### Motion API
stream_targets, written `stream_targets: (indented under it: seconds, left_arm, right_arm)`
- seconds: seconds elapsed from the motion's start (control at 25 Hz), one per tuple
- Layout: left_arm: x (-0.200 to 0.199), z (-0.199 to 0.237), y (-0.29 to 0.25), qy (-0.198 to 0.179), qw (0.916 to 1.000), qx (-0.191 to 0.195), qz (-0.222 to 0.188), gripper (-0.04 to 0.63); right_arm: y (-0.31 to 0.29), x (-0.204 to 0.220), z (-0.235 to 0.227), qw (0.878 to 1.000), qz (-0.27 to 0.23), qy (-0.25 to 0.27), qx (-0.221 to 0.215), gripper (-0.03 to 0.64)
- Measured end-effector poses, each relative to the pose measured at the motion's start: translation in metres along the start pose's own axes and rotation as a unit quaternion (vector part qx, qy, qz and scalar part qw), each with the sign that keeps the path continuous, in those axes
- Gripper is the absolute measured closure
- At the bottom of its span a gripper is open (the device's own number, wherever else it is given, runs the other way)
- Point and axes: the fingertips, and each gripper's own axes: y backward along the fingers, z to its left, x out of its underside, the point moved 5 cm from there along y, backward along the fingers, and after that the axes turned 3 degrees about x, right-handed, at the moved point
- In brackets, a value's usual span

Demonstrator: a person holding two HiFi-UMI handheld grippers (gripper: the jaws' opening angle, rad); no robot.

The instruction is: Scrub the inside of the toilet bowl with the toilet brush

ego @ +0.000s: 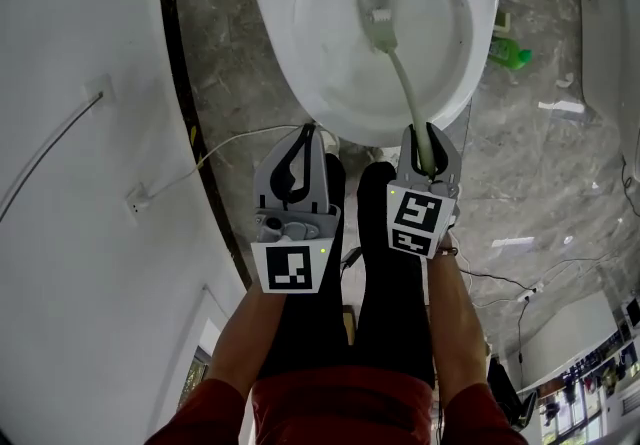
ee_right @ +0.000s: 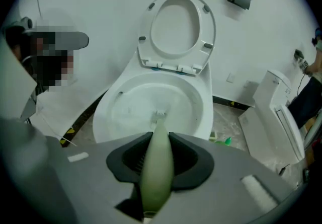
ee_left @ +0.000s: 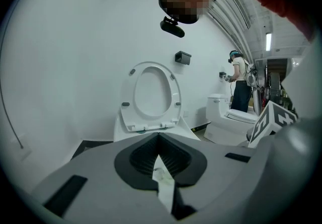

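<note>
One gripper works, one idles.
Right gripper (ego: 428,145) clamps pale-green plastic toilet brush (ego: 405,83), bristles reaching ahead into white ceramic bowl (ego: 281,25); jaws of left gripper (ego: 303,135) together, empty.

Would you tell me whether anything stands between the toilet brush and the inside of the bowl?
Nothing visible: the seat is raised, and the toilet brush, held in the right tongs, reaches inside the bowl.
</note>
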Motion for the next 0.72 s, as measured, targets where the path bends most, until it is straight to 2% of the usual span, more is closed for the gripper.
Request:
stream_targets:
  seconds: [0.24, 0.32, 0.4, 0.56, 0.72]
  left_arm:
    - [0.001, -0.009, -0.01, -0.003, 1.0, 0.007, 0.004, 0.591]
    - [0.001, -0.009, -0.011, -0.003, 1.0, 0.007, 0.005, 0.591]
    - [0.002, -0.007, -0.013, -0.005, 0.9999, 0.006, 0.008, 0.591]
    - [0.006, -0.001, -0.012, 0.004, 0.9999, 0.001, 0.011, 0.591]
    - [0.009, 0.006, -0.008, 0.015, 0.9997, -0.009, 0.018, 0.591]
  right_arm:
    - [0.023, -0.025, -0.044, 0.996, -0.037, 0.019, 0.072, 0.508]
    - [0.023, -0.024, -0.046, 0.996, -0.04, 0.02, 0.08, 0.508]
    - [0.012, -0.015, -0.039, 0.997, -0.027, 0.024, 0.068, 0.508]
    - [-0.017, -0.002, -0.012, 1.0, 0.004, 0.006, 0.016, 0.509]
    - [-0.021, -0.019, 0.017, 1.0, 0.008, -0.023, -0.02, 0.508]
